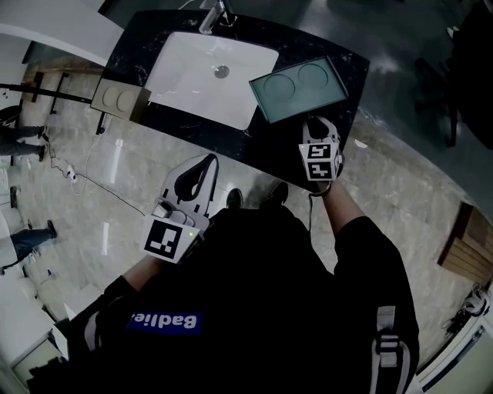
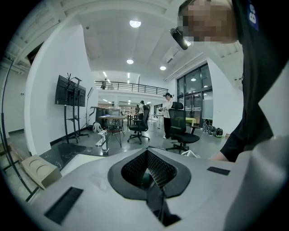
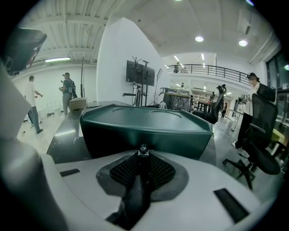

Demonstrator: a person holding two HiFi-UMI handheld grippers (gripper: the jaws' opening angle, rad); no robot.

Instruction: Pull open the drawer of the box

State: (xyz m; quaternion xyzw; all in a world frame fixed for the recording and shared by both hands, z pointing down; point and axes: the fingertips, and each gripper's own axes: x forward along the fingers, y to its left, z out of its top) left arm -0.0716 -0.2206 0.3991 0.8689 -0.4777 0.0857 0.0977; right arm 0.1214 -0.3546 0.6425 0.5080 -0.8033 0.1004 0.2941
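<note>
Setting: open office hall with polished stone floor; office chairs and a few people in the background of both gripper views.

Surface: dark marble counter [image 1: 154, 46] with a white sink [image 1: 192, 69] set into it, at about 12 o'clock in the head view. Faucet [image 1: 212, 15] at the sink's far edge.

Task item: dark green box [image 1: 300, 88] stands on the counter at about 1 o'clock, just beside the sink's right edge. Two round recesses in its top. A beige tray [image 1: 117, 98] with two similar recesses sits at the counter's left end, about 10 o'clock.

Right gripper [image 1: 314, 123]: at the box's near face, tips against it. In the right gripper view the box [image 3: 144, 131] fills the mid-frame. Jaws are pinched together on a small faceted knob [image 3: 143, 150] on that face. How far the drawer is out: cannot tell.

Left gripper [image 1: 209, 160]: at about 8 o'clock, off the counter's near edge, close to the person's body, well apart from the box. In the left gripper view, jaws meet at the tips with nothing held; it looks out across the hall.
</note>
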